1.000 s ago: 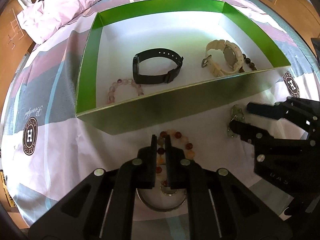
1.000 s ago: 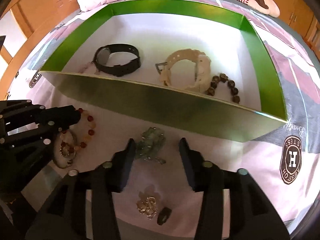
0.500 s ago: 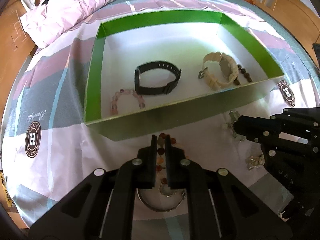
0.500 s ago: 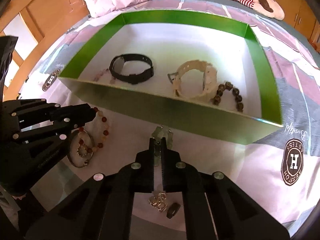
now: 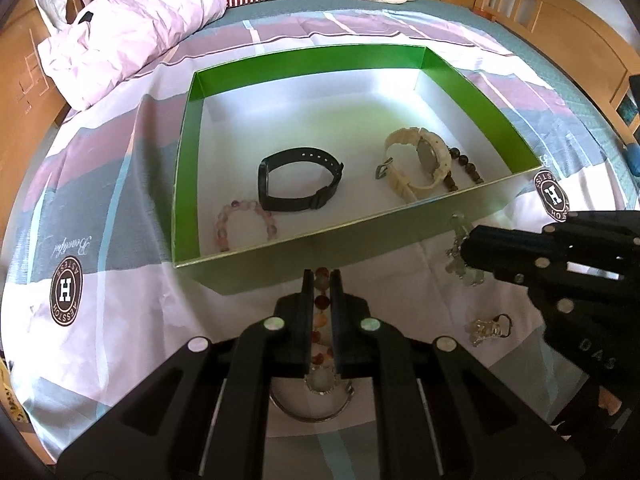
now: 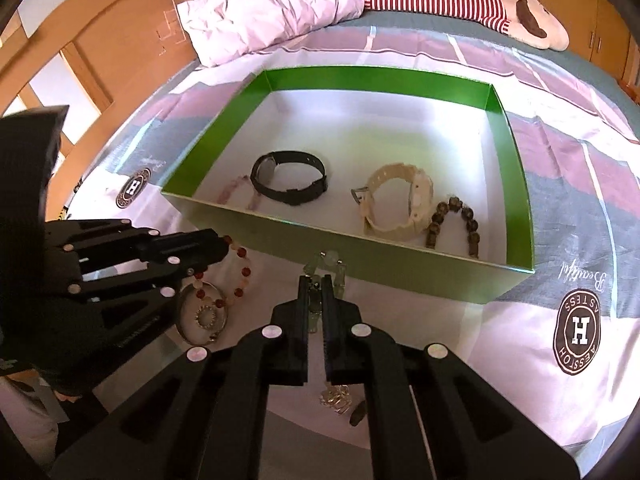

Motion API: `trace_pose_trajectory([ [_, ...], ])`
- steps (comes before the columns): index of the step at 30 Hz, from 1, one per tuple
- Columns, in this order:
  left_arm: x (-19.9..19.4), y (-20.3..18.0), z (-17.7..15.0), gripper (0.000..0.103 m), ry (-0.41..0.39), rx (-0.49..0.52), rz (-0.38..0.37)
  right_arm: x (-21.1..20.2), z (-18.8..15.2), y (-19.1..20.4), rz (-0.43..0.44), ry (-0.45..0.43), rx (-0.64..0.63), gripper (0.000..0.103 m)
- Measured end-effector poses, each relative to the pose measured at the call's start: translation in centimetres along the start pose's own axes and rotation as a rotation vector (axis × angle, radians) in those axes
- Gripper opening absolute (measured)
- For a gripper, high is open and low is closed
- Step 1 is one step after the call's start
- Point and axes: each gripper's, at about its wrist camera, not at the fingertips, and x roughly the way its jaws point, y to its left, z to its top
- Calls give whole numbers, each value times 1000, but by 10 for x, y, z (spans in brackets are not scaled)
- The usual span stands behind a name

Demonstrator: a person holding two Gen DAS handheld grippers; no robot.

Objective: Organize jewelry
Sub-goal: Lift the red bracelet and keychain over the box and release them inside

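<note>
A green box (image 5: 184, 184) (image 6: 516, 184) on the bed holds a black watch (image 5: 298, 184) (image 6: 290, 182), a cream watch (image 5: 416, 164) (image 6: 396, 204), a pink bead bracelet (image 5: 244, 224) and a dark bead bracelet (image 6: 452, 224). My left gripper (image 5: 321, 276) is shut on a red-orange bead bracelet (image 5: 321, 304) (image 6: 240, 268), lifted in front of the box. My right gripper (image 6: 316, 280) (image 5: 466, 244) is shut on a pale green bracelet (image 6: 328, 264) (image 5: 460, 240), also raised in front of the box.
A silver bangle (image 5: 312, 404) (image 6: 202, 316) with a small bead ring inside, a silver trinket (image 5: 488, 330) (image 6: 338, 396) and a small dark ring (image 6: 358, 412) lie on the sheet. A pink pillow (image 5: 120, 36) lies behind the box.
My right gripper closed on the pale green bracelet and lifted it. Both grippers have risen and drawn back from the box, each carrying its bracelet.
</note>
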Motion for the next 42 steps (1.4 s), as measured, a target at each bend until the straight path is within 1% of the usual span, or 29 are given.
trace_pose_trajectory([
  [3,-4,0,1,7,-14,0,-5,-6,2,-2,17,-22,5,5],
  [6,-13,3,5,7,-45,-2,-33,-12,5,-3,25,-39,0,5],
  [9,-25,12,10,7,-71,-20,-58,-20,11,-9,43,-74,29,5],
  [12,-40,28,19,7,-109,-74,-106,-31,15,-15,71,-122,59,5],
  [15,-60,55,28,7,-157,-163,-168,-45,19,-21,84,-182,81,5],
  [17,-66,67,30,7,-174,-198,-188,-49,22,-25,85,-203,95,5],
  [21,-71,82,38,7,-192,-246,-190,-51,31,-32,75,-225,120,6],
  [25,-73,82,51,7,-206,-253,-192,-48,49,-39,72,-249,131,6],
  [27,-67,76,58,7,-206,-252,-194,-37,59,-43,75,-246,142,6],
  [29,-54,72,61,7,-184,-263,-209,-21,64,-46,71,-215,153,6],
  [33,-25,58,62,7,-118,-259,-222,15,61,-39,63,-135,147,6],
  [35,-17,50,61,7,-102,-250,-235,23,58,-35,58,-118,132,6],
  [39,-10,39,66,7,-103,-232,-242,28,59,-32,59,-116,133,6],
  [42,-7,35,77,7,-107,-224,-229,26,74,-34,55,-149,136,6],
])
